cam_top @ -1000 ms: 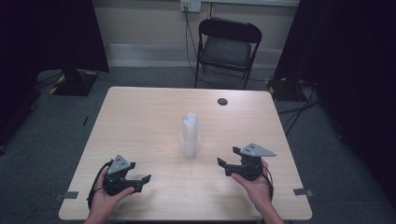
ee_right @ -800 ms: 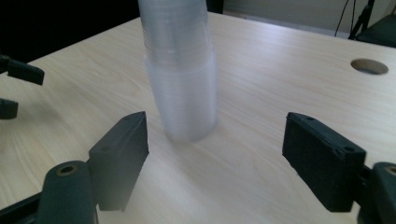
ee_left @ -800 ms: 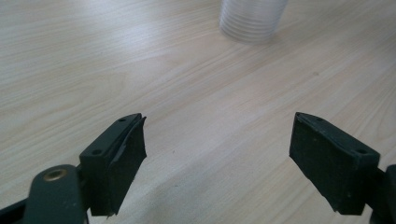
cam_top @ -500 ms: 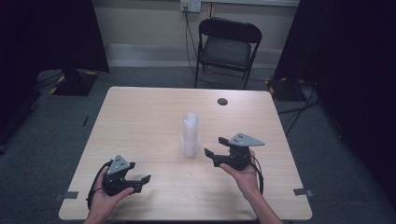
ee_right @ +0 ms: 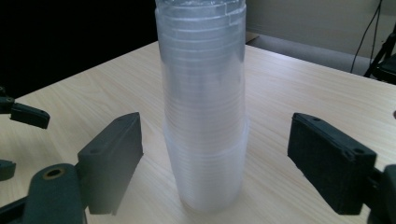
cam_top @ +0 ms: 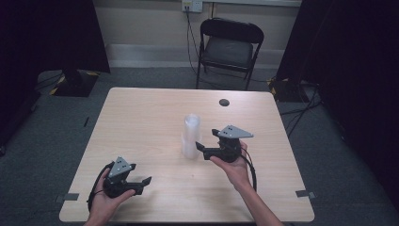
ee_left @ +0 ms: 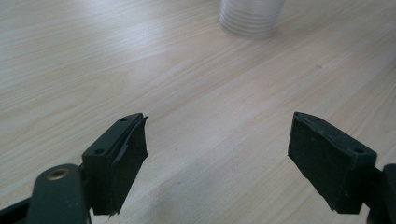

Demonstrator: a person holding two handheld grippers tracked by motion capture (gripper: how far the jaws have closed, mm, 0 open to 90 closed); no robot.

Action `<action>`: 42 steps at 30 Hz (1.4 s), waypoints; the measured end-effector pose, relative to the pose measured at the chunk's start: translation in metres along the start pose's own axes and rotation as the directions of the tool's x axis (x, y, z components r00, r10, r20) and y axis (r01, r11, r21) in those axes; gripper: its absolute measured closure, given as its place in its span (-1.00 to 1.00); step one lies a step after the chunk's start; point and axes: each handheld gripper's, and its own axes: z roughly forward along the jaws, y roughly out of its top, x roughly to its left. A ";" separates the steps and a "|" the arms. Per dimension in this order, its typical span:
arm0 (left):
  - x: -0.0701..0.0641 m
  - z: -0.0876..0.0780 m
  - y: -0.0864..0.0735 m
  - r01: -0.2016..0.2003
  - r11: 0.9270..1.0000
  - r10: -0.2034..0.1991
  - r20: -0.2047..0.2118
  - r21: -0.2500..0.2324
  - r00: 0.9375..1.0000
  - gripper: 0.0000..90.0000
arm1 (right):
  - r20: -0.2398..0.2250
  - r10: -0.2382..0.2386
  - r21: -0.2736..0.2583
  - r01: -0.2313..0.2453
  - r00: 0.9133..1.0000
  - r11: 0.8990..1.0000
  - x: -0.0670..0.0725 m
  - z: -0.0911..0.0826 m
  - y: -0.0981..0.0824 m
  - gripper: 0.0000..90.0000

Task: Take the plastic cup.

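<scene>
Clear, ribbed plastic cups (ee_right: 204, 112), thin and faintly glossy, stand stacked on a desk (cam_top: 141, 122) of pale wood-grain laminate, smooth with a soft sheen. The fingers (ee_left: 119, 161) look like matt black plastic, faced with dull rubbery pads.

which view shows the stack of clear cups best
The right gripper view: the stack of clear cups stands close between its open jaws, ridges distinct. The high view shows it small; the left gripper view catches its base.
</scene>
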 end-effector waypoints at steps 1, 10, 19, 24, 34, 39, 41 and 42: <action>0.000 0.000 0.000 -0.006 1.000 0.006 -0.003 0.003 1.000 -0.57 | -0.002 -0.003 0.000 0.003 1.000 1.000 0.000 0.001 0.001 -0.60; -0.001 0.002 0.000 -0.001 1.000 0.001 0.013 0.008 1.000 -0.57 | -0.007 -0.003 -0.015 0.003 1.000 1.000 0.001 0.016 0.009 -0.70; 0.001 0.001 -0.001 0.009 1.000 -0.009 0.007 0.005 1.000 -0.57 | -0.016 -0.008 -0.020 0.008 1.000 1.000 0.004 0.040 0.017 -0.68; 0.002 0.000 -0.001 0.011 1.000 -0.011 0.008 0.004 1.000 -0.57 | -0.025 -0.009 -0.029 0.009 1.000 1.000 0.009 0.046 0.021 -0.63; 0.003 0.000 -0.002 0.028 1.000 -0.028 0.017 0.003 0.999 -0.57 | -0.010 -0.011 0.002 0.011 1.000 1.000 0.004 0.063 0.014 -0.47; 0.003 0.000 -0.002 0.028 1.000 -0.029 0.013 0.003 1.000 -0.57 | -0.010 -0.004 0.011 0.005 1.000 1.000 0.001 0.068 0.011 -0.45; 0.003 0.000 -0.002 0.036 0.999 -0.036 0.014 0.002 0.999 -0.57 | -0.005 -0.007 0.015 0.007 1.000 1.000 0.001 0.070 0.010 -0.44; 0.003 0.000 -0.002 0.036 0.999 -0.036 0.014 0.002 0.999 -0.57 | -0.004 -0.011 0.020 0.011 1.000 1.000 0.002 0.070 0.010 -0.43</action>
